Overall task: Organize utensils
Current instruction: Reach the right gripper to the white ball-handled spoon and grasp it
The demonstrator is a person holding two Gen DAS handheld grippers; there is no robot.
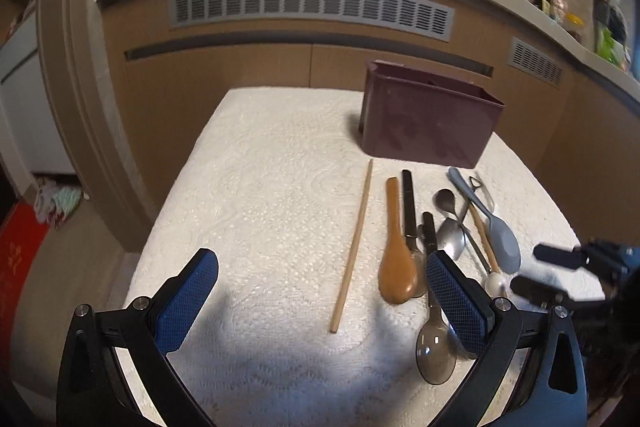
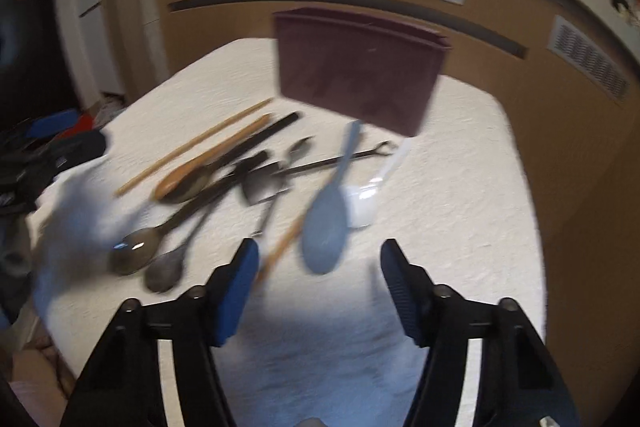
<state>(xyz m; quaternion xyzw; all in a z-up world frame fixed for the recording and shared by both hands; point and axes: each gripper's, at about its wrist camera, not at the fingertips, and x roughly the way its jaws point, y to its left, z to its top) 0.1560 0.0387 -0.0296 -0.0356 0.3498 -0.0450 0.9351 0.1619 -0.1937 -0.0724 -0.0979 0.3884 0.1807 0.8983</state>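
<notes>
The step in hand looks like a first pick from the heap of utensils lying on the white cloth [image 1: 260, 187] in front of the brown box [image 1: 428, 115], which is where they belong. The right gripper [image 2: 316, 267] has its fingers apart with nothing between them, hovering just short of the blue spoon [image 2: 324, 227], the piece lying nearest the box's right end. To do it well I would come down square over the spoon's bowl or neck and close only once both pads straddle it, since a wooden-handled piece [image 2: 280, 247] pokes out from under the spoon and could be dragged along. The left gripper [image 1: 320, 303] is also wide apart and empty, farther from the box, over the lone chopstick [image 1: 352, 247]. The brown spoon [image 1: 396, 267], black-handled cutlery and steel spoons crowd together beside it, overlapping, so any pick there risks stirring its neighbours
</notes>
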